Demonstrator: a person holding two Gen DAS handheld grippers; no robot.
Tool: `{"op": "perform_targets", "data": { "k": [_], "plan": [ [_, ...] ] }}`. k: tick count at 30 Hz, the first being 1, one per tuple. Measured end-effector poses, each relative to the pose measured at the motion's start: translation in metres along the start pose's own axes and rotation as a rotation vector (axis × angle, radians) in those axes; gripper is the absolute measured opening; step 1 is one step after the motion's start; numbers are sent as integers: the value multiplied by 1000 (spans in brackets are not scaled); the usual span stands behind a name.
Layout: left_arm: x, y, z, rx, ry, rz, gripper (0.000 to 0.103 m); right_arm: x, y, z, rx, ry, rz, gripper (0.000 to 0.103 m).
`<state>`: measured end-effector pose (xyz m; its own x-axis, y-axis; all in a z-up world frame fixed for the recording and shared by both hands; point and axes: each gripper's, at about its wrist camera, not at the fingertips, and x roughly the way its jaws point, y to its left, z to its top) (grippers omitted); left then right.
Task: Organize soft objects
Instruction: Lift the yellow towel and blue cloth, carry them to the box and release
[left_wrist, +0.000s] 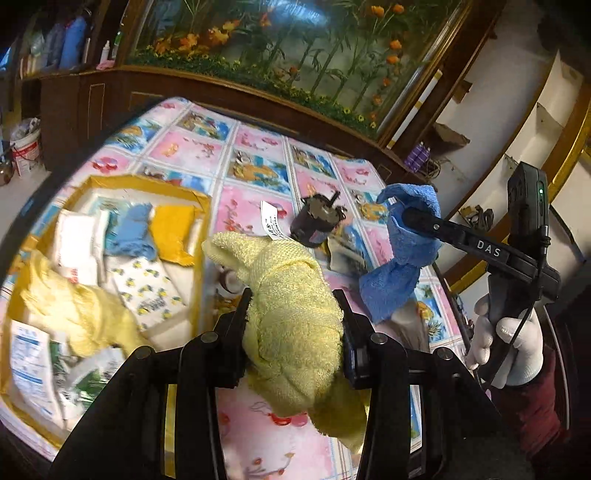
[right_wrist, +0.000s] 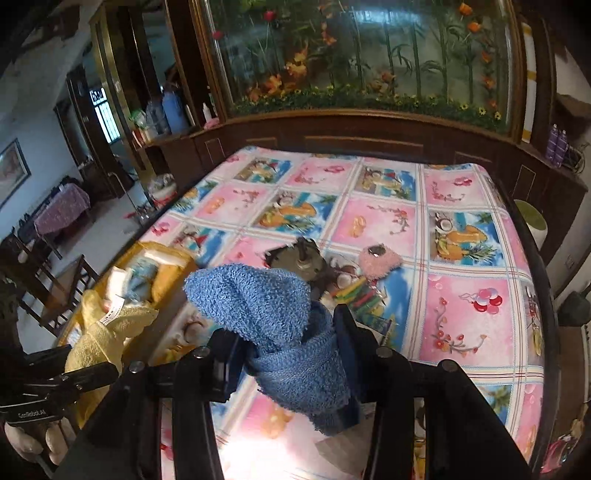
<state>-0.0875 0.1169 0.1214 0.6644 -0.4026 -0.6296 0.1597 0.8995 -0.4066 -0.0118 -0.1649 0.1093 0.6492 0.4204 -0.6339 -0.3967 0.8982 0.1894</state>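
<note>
Towels ride clear of the patterned tablecloth (right_wrist: 461, 236): the left gripper (left_wrist: 293, 314) pinches a bunched yellow towel (left_wrist: 291, 295), the right gripper (right_wrist: 288, 343) a blue towel (right_wrist: 258, 299). The yellow box (left_wrist: 192, 206) of folded cloths waits at the left. Best practice looks plain: keep both clamps firm, carry each trailing end over the box wall, avoid the dark motor (left_wrist: 317, 221), then release low.

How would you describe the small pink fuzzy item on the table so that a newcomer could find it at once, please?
Start at the table with its pink-and-blue picture cloth, in front of the big planted glass tank. Near the middle lies a dark round motor-like object; the pink fuzzy pad lies just right of it. It alone is pink, unlike the blue towel and yellow towel held in grippers.
</note>
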Motion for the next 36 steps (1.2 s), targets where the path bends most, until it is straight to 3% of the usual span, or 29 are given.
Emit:
{"op": "perform_targets", "data": {
  "k": [4,7,12,16,20,24,32,36],
  "plan": [
    [-37,32,22,-19,-66,80,39,-15,25,17,44,-69,133,45],
    [-49,61,34,-20,-89,177,40,-9,45,27,82,-55,257,45],
    [-35,107,55,-39,-55,267,40,24,79,32,176,34,454,45],
    [-5,127,69,1,-26,346,40,60,99,31,251,107,526,46],
    [27,141,73,29,11,410,41,106,114,27,315,187,535,46],
    [45,164,71,-35,47,417,41,148,122,18,375,243,509,46],
    [29,171,56,-88,20,415,54,193,144,9,311,277,319,52],
    [16,164,55,-66,3,443,55,184,153,12,194,222,218,56]
  ]
}}
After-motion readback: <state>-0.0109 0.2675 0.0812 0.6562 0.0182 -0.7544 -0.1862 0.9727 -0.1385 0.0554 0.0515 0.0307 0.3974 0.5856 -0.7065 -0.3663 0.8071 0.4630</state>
